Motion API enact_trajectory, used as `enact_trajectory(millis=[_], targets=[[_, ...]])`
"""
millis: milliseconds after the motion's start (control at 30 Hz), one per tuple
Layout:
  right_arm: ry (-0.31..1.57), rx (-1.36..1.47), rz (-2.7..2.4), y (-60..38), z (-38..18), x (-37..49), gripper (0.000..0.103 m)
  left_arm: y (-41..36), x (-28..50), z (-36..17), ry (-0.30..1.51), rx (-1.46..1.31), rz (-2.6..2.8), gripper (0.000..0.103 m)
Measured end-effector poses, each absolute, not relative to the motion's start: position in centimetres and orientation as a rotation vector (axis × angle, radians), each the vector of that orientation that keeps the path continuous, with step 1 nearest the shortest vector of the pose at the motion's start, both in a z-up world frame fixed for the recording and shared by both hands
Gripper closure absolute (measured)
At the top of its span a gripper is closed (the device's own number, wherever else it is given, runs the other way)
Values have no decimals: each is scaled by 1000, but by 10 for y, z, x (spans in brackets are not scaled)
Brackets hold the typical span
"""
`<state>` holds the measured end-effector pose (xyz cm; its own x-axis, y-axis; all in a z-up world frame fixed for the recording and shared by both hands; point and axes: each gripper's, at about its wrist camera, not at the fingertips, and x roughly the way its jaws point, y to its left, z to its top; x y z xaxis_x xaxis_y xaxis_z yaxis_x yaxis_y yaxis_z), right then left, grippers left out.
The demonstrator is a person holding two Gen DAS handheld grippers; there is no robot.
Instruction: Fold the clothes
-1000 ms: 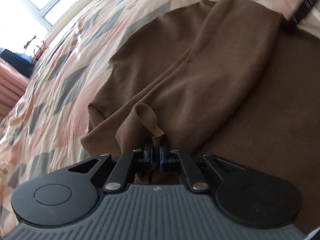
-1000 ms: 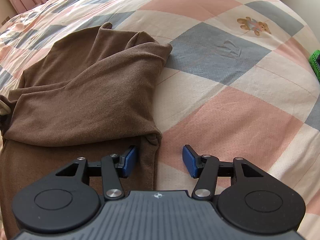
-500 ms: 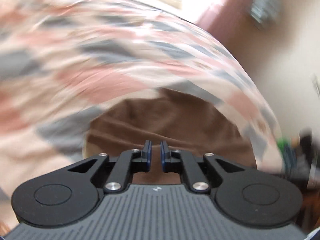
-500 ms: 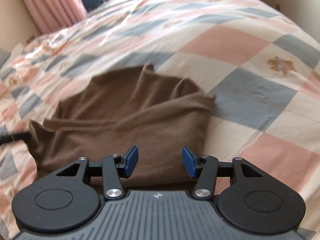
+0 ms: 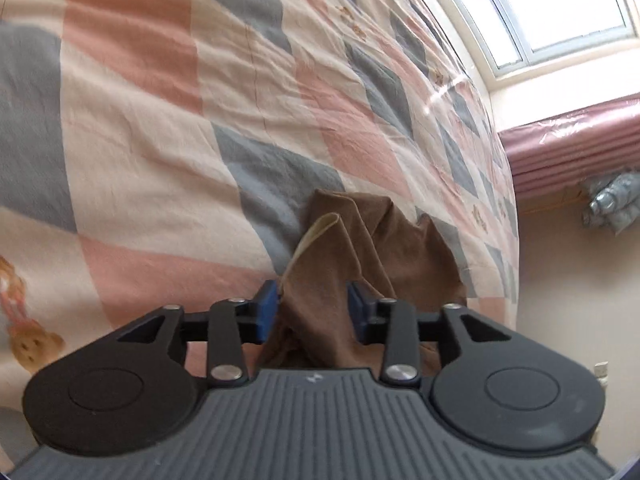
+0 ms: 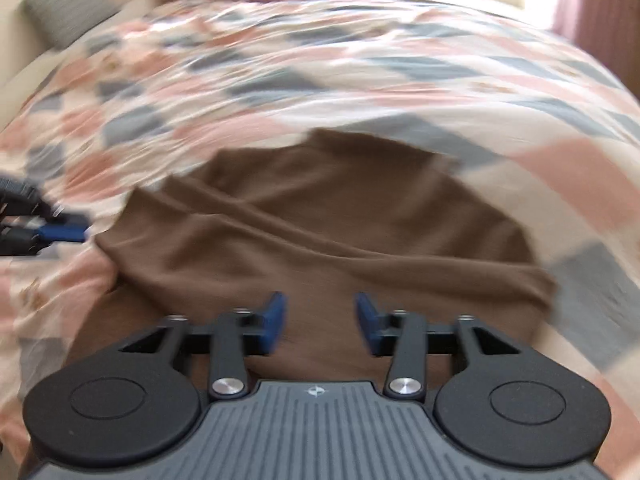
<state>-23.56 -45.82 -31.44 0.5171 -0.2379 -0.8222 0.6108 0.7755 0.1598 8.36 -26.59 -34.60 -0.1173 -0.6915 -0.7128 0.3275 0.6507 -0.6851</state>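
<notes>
right view motion-blurred, garment's near edge cut off by my tools | brown garment [image 6: 320, 224] rumpled, creased, mid-frame on checked bed [image 6: 280, 64] | my left tool [image 5: 312, 306] opening, bunched cloth between pads | my right tool [image 6: 320, 320] closing, empty above cloth

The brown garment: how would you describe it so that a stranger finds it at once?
Look at the wide bed with the patchwork quilt of pink, grey and cream squares. On it lies the brown garment, partly folded with long creases. It is the only plain, dark cloth on the checked quilt.
</notes>
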Motion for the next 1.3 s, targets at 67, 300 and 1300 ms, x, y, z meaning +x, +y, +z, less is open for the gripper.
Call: enact_trajectory(millis=[67, 300, 1300], targets=[[883, 510, -494, -460, -324, -221, 76, -261, 78, -351, 1461, -346, -862, 61], [951, 668, -510, -480, -343, -205, 74, -263, 69, -370, 1461, -436, -770, 40], [873, 935, -263, -522, -349, -146, 80, -354, -107, -355, 437, 1059, -1466, 97]])
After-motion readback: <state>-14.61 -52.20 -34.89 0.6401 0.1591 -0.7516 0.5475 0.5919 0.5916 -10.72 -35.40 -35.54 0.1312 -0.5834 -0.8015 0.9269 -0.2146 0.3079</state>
